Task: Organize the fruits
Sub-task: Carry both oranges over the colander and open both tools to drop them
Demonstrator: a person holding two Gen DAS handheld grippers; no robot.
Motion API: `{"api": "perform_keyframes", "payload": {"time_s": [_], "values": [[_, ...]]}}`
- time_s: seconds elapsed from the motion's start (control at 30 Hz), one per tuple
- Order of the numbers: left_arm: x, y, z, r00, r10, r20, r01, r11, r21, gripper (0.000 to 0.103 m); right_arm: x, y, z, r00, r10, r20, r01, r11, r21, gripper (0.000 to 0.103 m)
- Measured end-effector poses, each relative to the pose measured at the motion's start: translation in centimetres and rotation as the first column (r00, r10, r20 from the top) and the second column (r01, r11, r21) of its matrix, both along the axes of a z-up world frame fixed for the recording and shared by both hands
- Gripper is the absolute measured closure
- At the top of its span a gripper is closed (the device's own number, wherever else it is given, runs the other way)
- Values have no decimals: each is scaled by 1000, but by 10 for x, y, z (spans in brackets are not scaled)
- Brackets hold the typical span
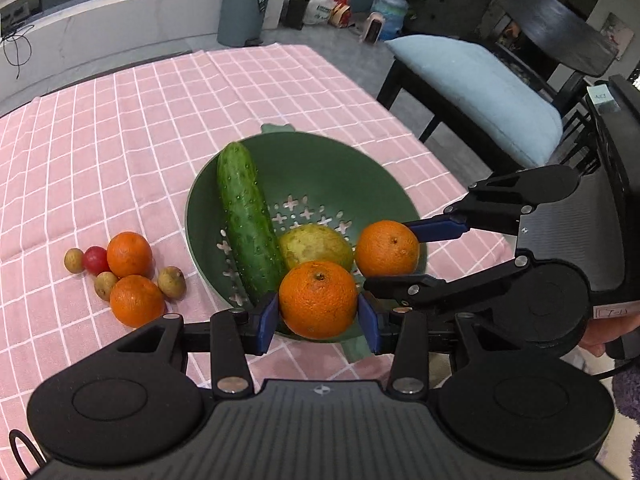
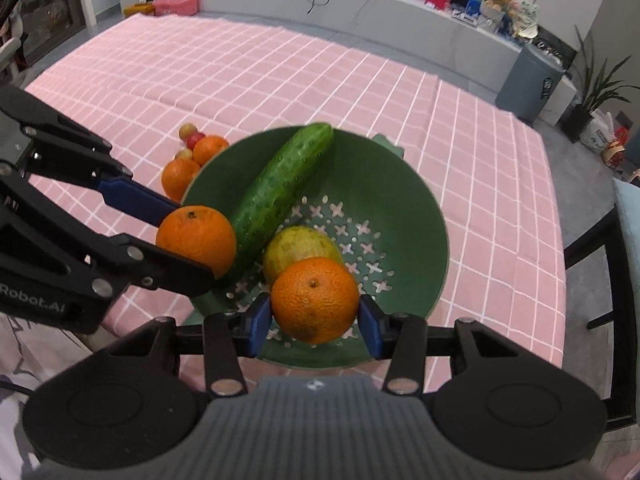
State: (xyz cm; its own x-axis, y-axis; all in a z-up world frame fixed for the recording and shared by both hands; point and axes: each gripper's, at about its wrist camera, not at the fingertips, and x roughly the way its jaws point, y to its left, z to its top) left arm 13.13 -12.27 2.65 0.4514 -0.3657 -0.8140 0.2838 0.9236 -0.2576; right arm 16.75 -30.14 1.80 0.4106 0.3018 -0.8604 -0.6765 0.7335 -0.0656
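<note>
A green colander (image 1: 360, 176) (image 2: 400, 184) on the pink checked cloth holds a cucumber (image 1: 248, 220) (image 2: 280, 192) and a yellow-green fruit (image 1: 316, 244) (image 2: 296, 244). My left gripper (image 1: 319, 318) (image 2: 176, 240) is shut on an orange (image 1: 318, 304) (image 2: 196, 238) above the colander's near rim. My right gripper (image 2: 316, 320) (image 1: 394, 250) is shut on another orange (image 2: 316, 300) (image 1: 386, 248) over the bowl's right side. Two more oranges (image 1: 130, 254) (image 1: 136, 300), a red tomato (image 1: 96, 260) and small brown fruits (image 1: 171, 282) lie on the cloth left of the colander.
The tablecloth's (image 1: 160, 120) right edge drops off beside a dark chair with a pale blue cushion (image 1: 480, 92). A grey bin (image 1: 244, 8) and a plant stand on the floor beyond the table. A hand (image 1: 612, 332) shows behind the right gripper.
</note>
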Motion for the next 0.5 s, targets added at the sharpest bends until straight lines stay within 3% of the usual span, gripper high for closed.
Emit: {"api": "perform_keyframes", "payload": {"time_s": [0.5], "values": [[15, -12, -24, 997, -27, -74, 26, 1000, -11, 54, 17, 4, -24, 996, 35, -86, -41, 997, -68, 59]]}}
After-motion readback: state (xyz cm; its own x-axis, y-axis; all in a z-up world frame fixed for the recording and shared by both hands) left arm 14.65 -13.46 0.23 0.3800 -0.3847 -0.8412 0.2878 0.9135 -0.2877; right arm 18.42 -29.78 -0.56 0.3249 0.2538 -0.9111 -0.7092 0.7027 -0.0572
